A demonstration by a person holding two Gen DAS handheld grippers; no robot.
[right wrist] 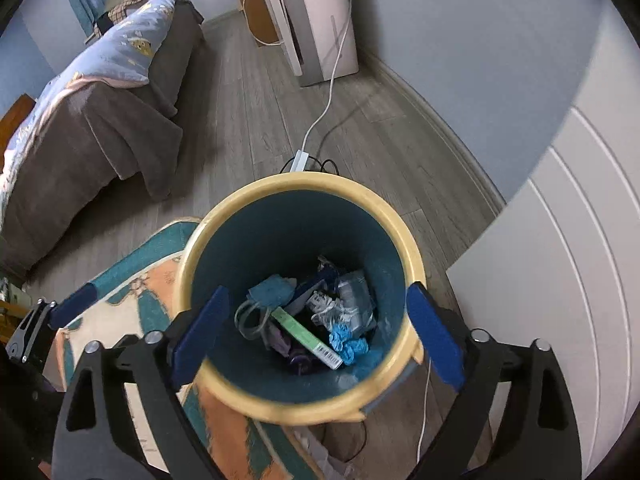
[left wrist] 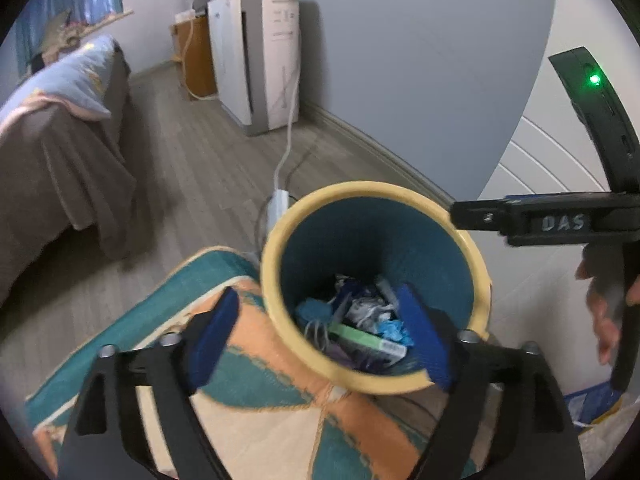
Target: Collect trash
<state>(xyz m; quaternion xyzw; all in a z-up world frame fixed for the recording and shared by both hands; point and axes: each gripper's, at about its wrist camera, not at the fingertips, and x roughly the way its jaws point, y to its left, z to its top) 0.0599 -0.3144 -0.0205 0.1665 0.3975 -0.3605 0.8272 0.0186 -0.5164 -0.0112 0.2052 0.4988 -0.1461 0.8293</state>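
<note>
Trash: crumpled paper, flat box in round bin.

Right tongs: blue-padded jaws spread wide with nothing between the pads, poised above the mouth of a round bin, teal inside with a pale yellow rim, standing partly on a teal, orange and cream rug over grey wood flooring. Bin contents: crumpled blue paper, a slim green box with a barcode, a coiled grey cord, silver-grey wrappers. Surroundings: bed with brown cover at left, white appliance against the blue wall, its white cable running to a power strip behind the bin; left tongs visible at the lower left edge.
</note>
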